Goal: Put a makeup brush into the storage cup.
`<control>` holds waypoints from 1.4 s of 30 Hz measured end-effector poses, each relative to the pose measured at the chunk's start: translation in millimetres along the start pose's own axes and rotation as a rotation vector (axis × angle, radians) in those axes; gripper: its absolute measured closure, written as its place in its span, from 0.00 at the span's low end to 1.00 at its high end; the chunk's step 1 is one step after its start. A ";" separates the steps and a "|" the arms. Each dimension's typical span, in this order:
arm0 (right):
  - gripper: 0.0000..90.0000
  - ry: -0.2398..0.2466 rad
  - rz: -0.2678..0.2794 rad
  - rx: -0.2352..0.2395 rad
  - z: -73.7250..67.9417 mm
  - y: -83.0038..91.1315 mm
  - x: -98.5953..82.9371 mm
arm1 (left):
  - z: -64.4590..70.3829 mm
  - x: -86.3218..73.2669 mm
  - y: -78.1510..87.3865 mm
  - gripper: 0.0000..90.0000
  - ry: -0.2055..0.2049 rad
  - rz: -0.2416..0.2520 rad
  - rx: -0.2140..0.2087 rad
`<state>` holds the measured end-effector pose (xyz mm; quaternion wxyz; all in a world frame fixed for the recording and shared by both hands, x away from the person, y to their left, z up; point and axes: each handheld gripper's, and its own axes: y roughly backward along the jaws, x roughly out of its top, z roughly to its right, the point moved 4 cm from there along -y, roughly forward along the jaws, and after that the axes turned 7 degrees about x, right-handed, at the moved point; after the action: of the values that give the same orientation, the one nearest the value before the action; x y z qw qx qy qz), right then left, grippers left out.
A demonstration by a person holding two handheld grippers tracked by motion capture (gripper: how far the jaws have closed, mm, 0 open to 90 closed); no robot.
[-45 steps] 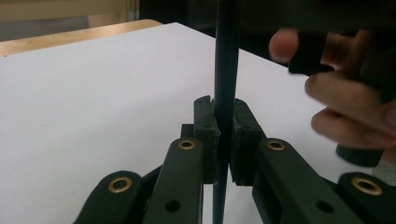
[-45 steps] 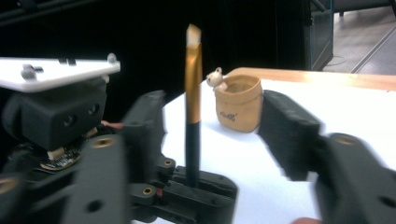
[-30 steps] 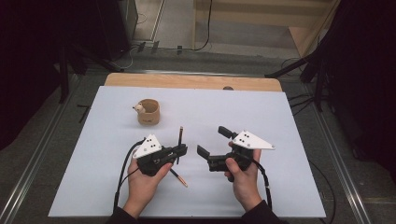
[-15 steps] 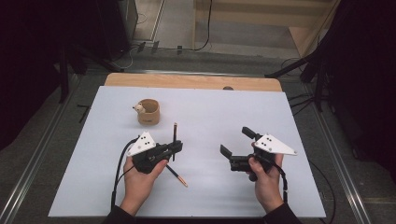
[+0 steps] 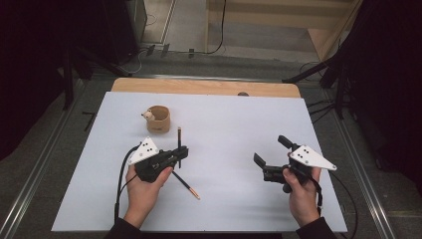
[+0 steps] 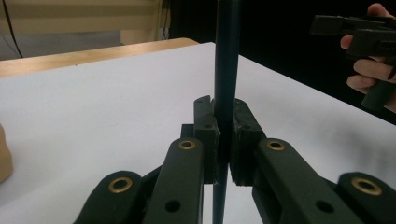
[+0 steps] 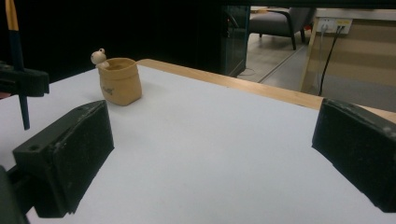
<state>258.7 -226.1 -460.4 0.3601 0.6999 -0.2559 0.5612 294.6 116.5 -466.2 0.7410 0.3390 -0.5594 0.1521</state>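
My left gripper (image 5: pixel 177 151) (image 6: pixel 225 122) is shut on a dark pencil (image 5: pixel 179 137) (image 6: pixel 226 56), which stands nearly upright between its jaws at the table's left middle. The right gripper view shows that pencil (image 7: pixel 18 56) with an orange upper end, clamped in the left gripper (image 7: pixel 25 81). A second dark pencil (image 5: pixel 188 186) with a copper-coloured end lies flat on the white sheet beside the left hand. My right gripper (image 5: pixel 271 151) (image 7: pixel 210 158) hangs open at the right with nothing between its jaws. It also shows far off in the left gripper view (image 6: pixel 359 32).
A small tan cup (image 5: pixel 159 119) (image 7: pixel 120 81) with a little figure on its rim stands behind the left gripper. The white sheet (image 5: pixel 239 119) covers a wooden table with a bare strip (image 5: pixel 209 85) along the far edge. Dark stands flank the table.
My right gripper has moved away to the right, still open. The left gripper, holding the upright pencil, has shifted slightly left. The lying pencil has stayed put.
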 end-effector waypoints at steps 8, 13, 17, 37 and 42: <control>0.00 -0.022 -0.001 -0.032 16.6 19.8 -10.7 | -8.6 2.9 5.1 0.94 0.012 0.016 0.018; 0.00 -0.041 -0.001 -0.073 26.7 32.9 -29.0 | -12.7 6.3 8.3 0.94 0.015 0.029 0.034; 0.00 -0.042 0.005 -0.104 34.8 42.0 -35.4 | -16.7 8.8 10.6 0.94 0.017 0.037 0.050; 0.00 -0.056 0.005 -0.097 39.3 41.7 -46.8 | -50.8 30.5 22.4 0.94 0.039 0.089 0.130; 0.00 -0.056 0.004 -0.100 40.2 42.7 -47.5 | -57.9 36.2 21.3 0.94 0.051 0.103 0.137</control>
<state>238.9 -286.1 -501.7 0.3863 0.6960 -0.2950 0.5285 335.6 165.2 -433.7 0.7213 0.3558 -0.5451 0.2366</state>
